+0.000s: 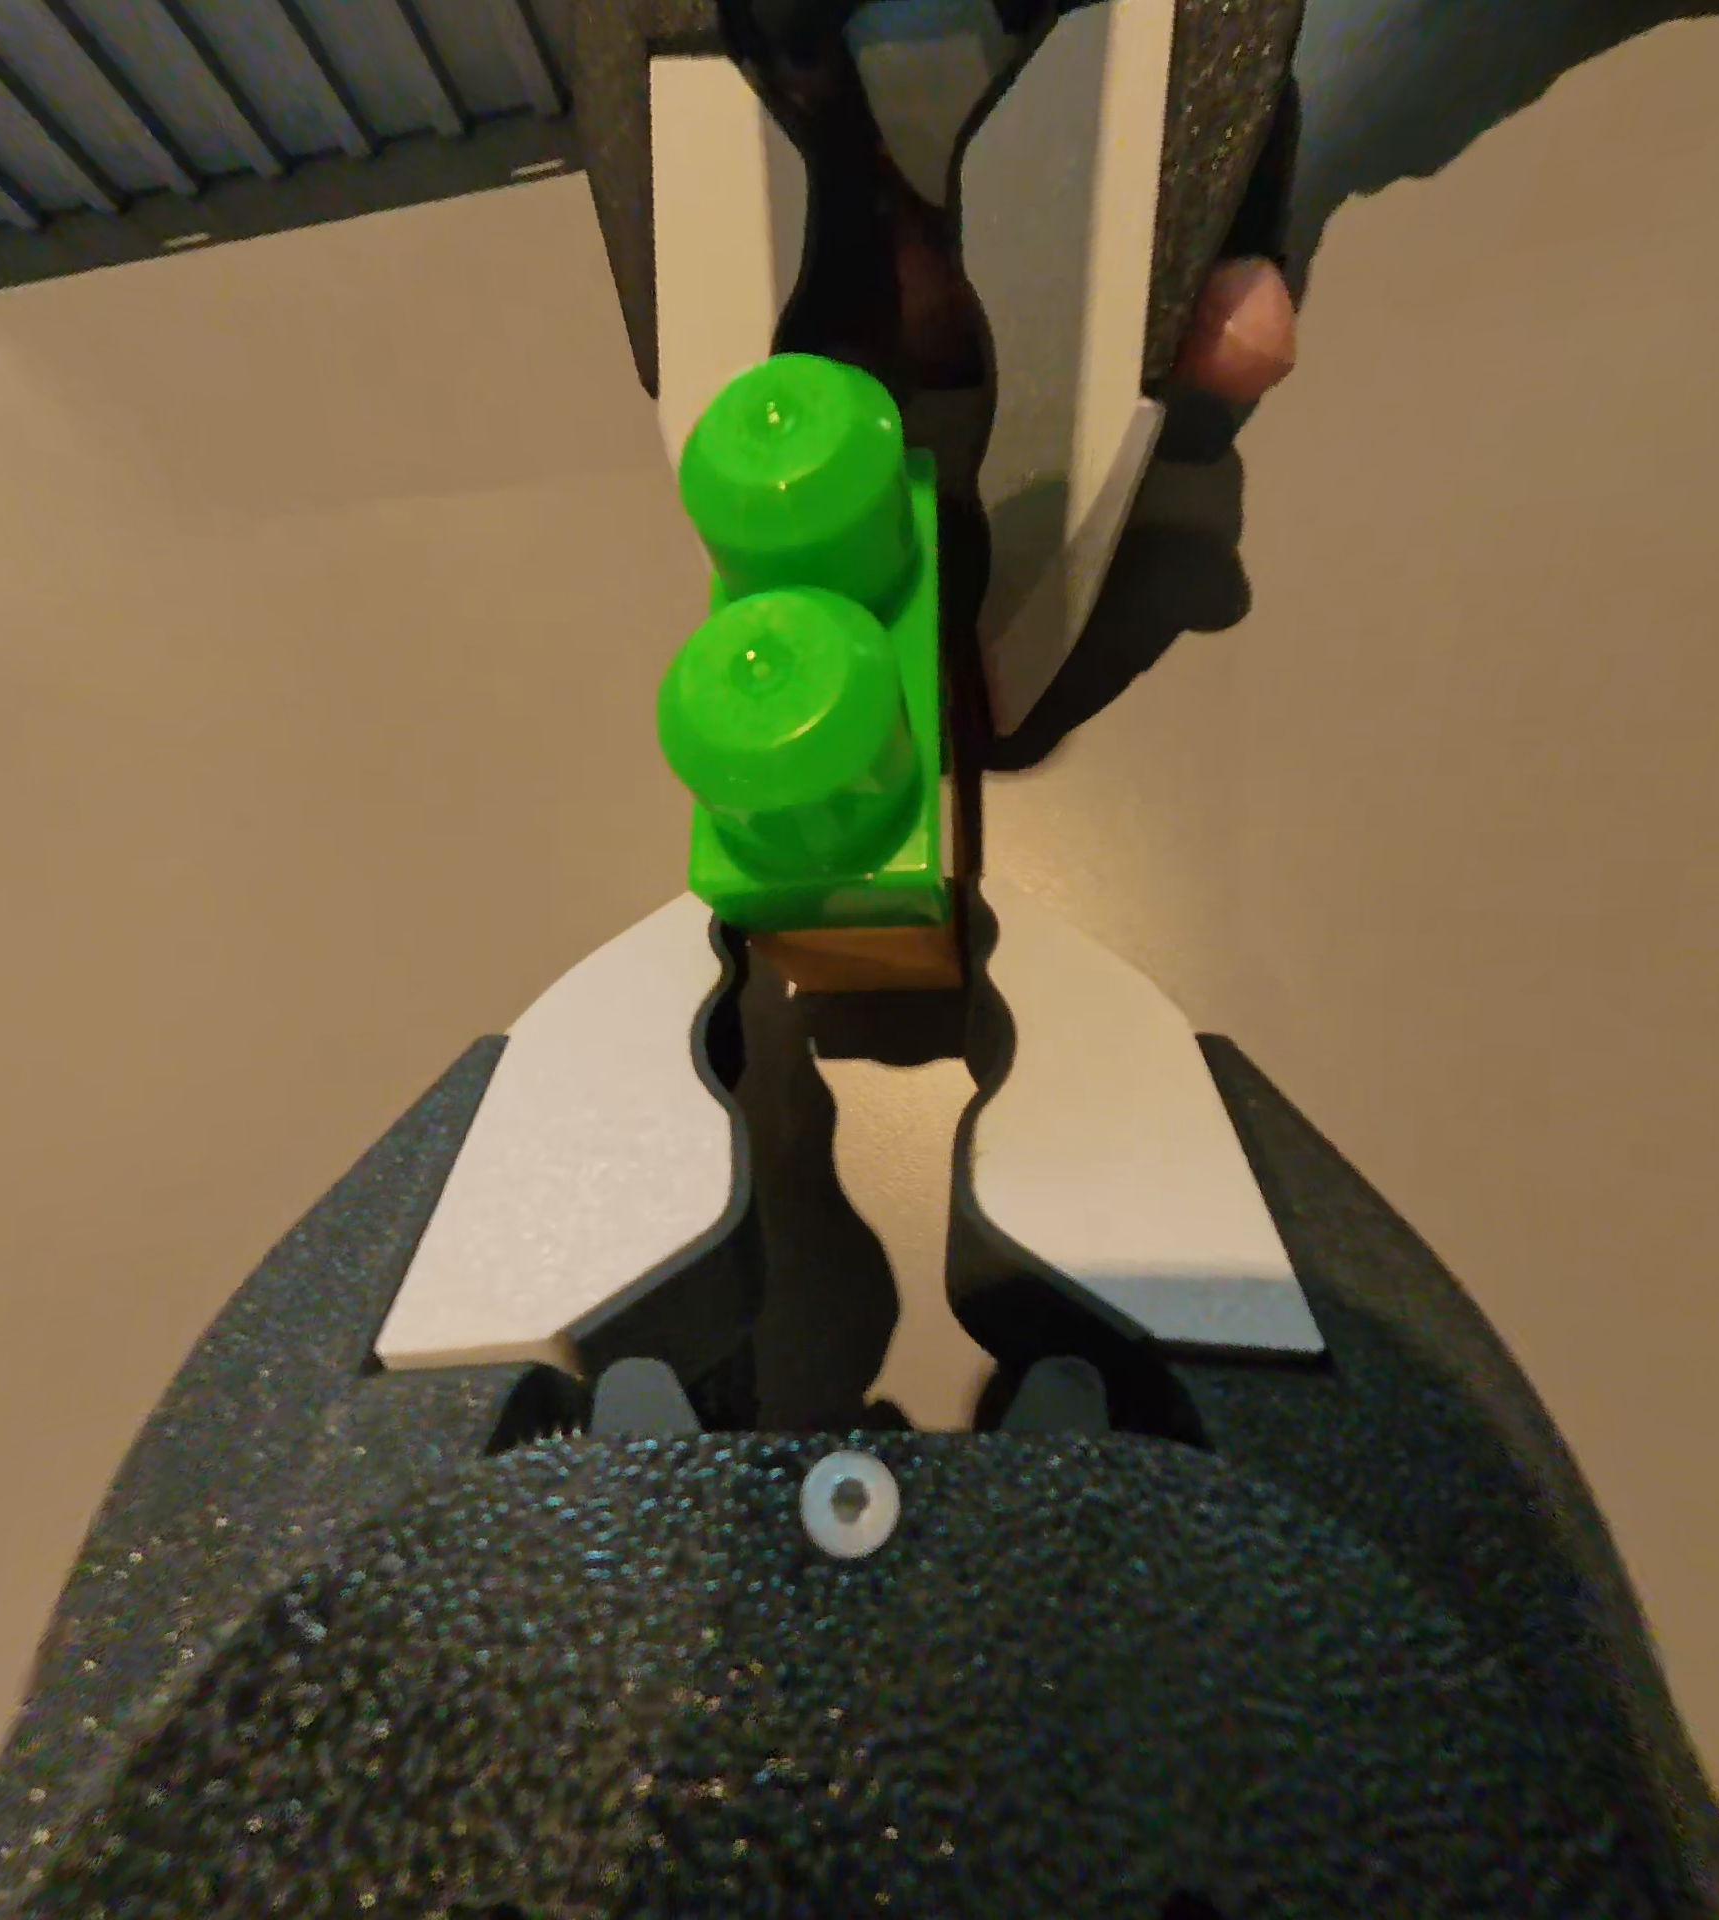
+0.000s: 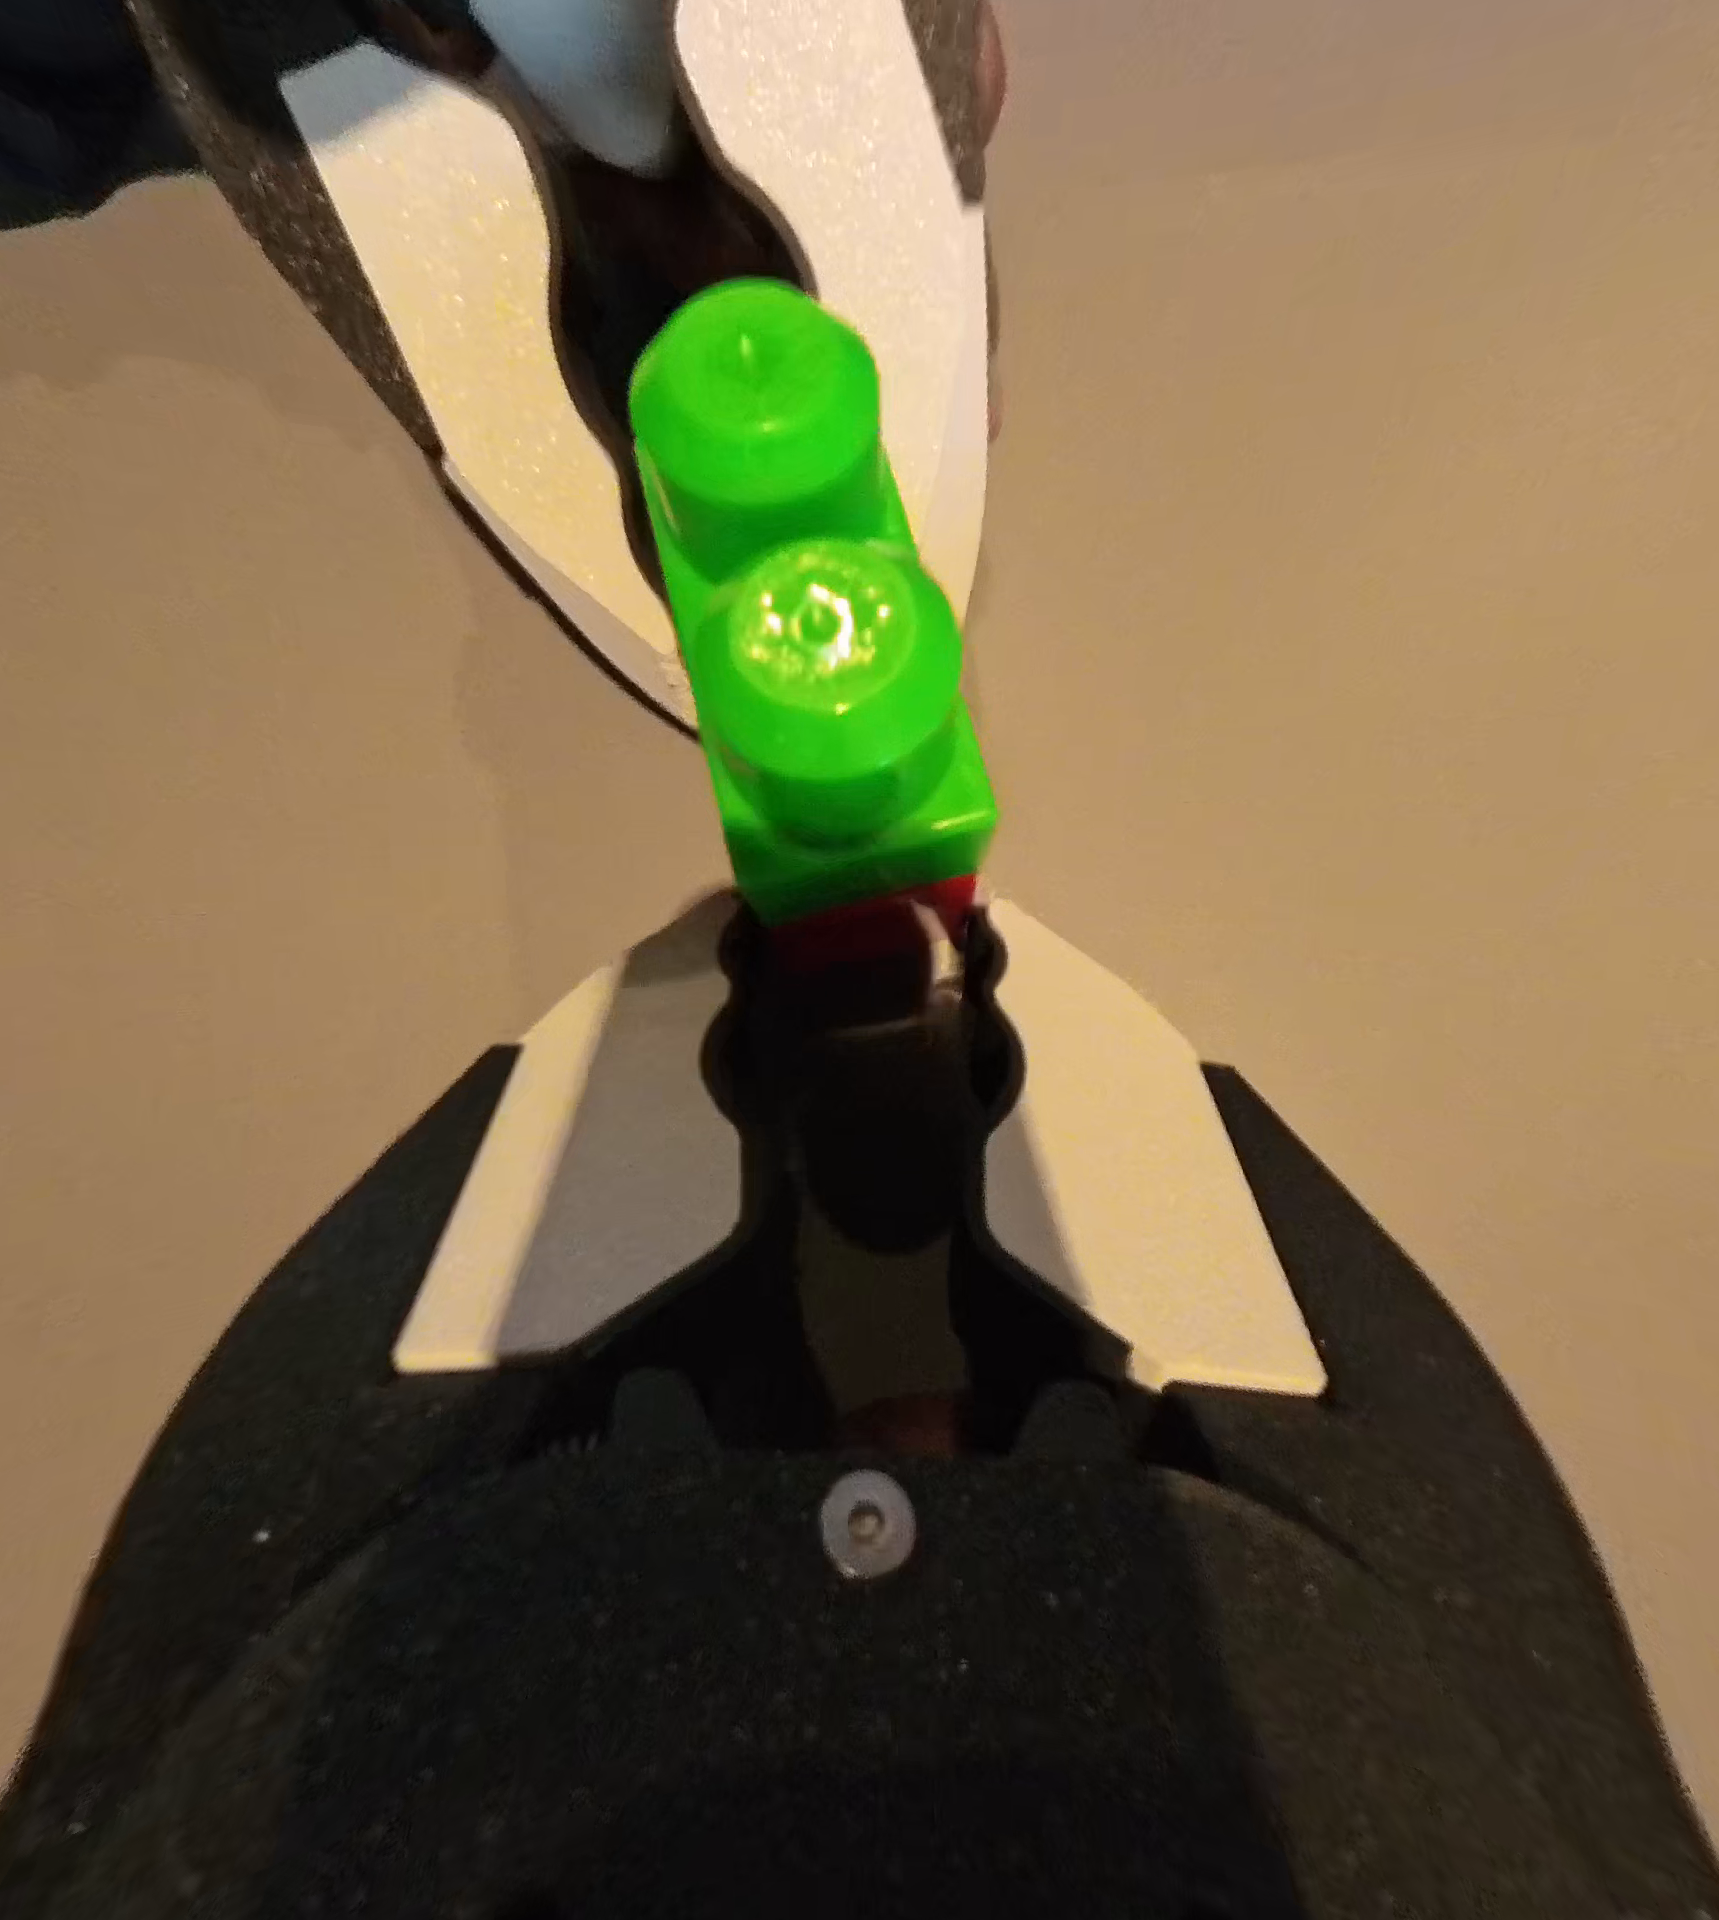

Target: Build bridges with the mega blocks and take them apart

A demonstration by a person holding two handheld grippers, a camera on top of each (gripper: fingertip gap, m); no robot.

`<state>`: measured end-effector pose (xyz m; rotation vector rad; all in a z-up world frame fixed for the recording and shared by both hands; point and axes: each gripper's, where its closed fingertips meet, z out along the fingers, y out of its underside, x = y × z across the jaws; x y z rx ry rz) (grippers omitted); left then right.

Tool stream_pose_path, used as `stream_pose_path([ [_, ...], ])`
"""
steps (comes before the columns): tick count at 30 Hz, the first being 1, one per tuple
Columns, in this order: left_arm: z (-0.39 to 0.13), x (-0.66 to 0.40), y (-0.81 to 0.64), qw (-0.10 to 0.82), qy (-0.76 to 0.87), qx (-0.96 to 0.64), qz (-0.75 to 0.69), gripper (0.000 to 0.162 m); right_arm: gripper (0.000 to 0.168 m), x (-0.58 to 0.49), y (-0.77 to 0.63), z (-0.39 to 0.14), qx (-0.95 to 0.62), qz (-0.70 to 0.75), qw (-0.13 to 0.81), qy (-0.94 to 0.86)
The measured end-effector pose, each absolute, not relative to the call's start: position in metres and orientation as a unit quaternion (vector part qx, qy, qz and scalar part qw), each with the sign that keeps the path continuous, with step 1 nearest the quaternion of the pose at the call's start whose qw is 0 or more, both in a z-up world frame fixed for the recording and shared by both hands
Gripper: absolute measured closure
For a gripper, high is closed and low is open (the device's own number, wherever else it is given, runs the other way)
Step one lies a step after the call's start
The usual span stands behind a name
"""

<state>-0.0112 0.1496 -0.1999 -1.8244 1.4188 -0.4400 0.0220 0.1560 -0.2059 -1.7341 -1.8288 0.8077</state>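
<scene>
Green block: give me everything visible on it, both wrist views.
The green block is a bright, glossy, slightly translucent plastic brick with two tall round studs in a row, facing the cameras. It bridges two lower blocks: a brown block at the left claw end and a red block at the right claw end. Each claw closes at its own end, on the lower blocks. The beige table lies behind; whether it touches is unclear.
</scene>
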Motion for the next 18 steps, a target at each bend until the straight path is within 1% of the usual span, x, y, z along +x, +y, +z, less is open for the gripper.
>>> stream_pose_path([
  [2,-0.200,-0.013,0.146,0.384,0.564,-0.710,-0.176,0.121,0.114,0.024,0.156,-0.206,-0.631,0.296,0.244,-0.674],
  [5,-0.199,-0.022,0.139,0.377,0.579,-0.699,-0.185,0.107,0.094,0.031,0.159,-0.207,-0.624,0.290,0.242,-0.684],
  [6,-0.197,-0.025,0.138,0.380,0.578,-0.697,-0.189,0.104,0.090,0.033,0.160,-0.207,-0.621,0.287,0.245,-0.687],
  [8,-0.180,-0.025,0.140,0.411,0.559,-0.687,-0.216,0.103,0.087,0.031,0.159,-0.198,-0.605,0.310,0.262,-0.685],
  [11,-0.145,-0.014,0.140,0.468,0.514,-0.661,-0.283,0.110,0.090,0.021,0.152,-0.171,-0.576,0.373,0.299,-0.664],
  [14,-0.140,-0.011,0.144,0.487,0.513,-0.654,-0.269,0.119,0.100,0.016,0.153,-0.152,-0.554,0.390,0.345,-0.650],
  [16,-0.147,-0.010,0.146,0.483,0.519,-0.659,-0.252,0.126,0.109,0.011,0.156,-0.149,-0.552,0.391,0.367,-0.638],
  [17,-0.150,-0.010,0.146,0.479,0.522,-0.660,-0.250,0.132,0.117,0.009,0.156,-0.148,-0.551,0.393,0.373,-0.634],
  [18,-0.150,-0.009,0.147,0.483,0.519,-0.659,-0.251,0.132,0.128,0.008,0.155,-0.149,-0.551,0.396,0.372,-0.633],
])
